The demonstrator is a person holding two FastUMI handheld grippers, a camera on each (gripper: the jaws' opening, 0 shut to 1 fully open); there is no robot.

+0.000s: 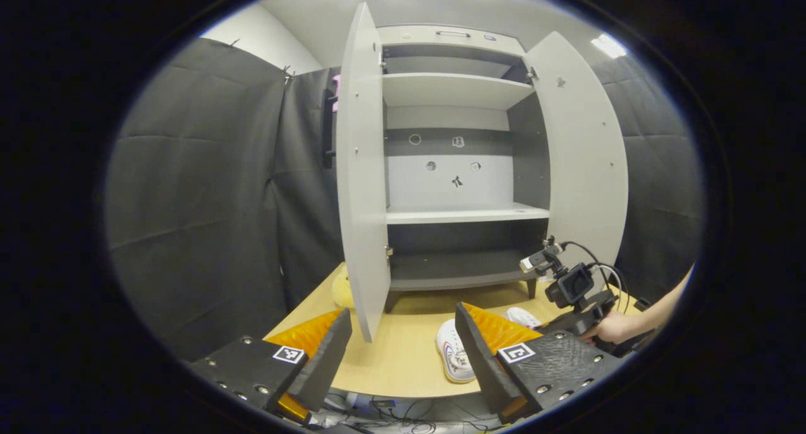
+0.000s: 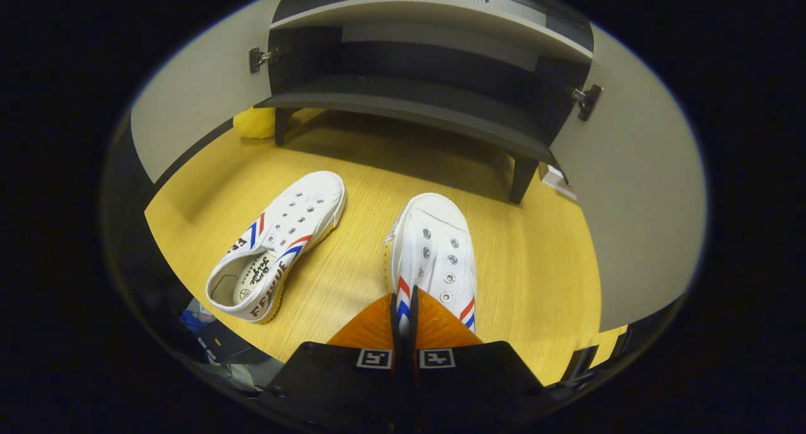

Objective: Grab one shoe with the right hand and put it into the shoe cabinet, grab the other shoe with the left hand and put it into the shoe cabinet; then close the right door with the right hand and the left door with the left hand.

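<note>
The big white shoe cabinet (image 1: 453,163) stands on the table with its left door (image 1: 362,169) and its right door (image 1: 582,150) swung wide, and its shelves are bare, so no shoe is put away yet. The right gripper (image 2: 403,317) has its two fingers pressed close together on the side edge of the right white sneaker (image 2: 434,257), pinching it near the heel, and the shoe sits flat on the table just in front of the cabinet's bottom shelf (image 2: 415,103). I think the first step is in hand: grabbing one shoe with the right hand. Next this shoe needs a lift up and a push forward onto the low shelf, keeping its toe above the shelf's front edge. The other white sneaker (image 2: 277,245) lies a little to the side, tipped on its side, waiting for the left gripper (image 1: 403,352), which hangs back with its fingers spread wide and nothing between them. In the left gripper view a hand (image 1: 614,327) holds the right gripper low by the right door. The table (image 2: 352,169) is smooth yellow wood, and black cloth walls (image 1: 208,188) hang around the booth
</note>
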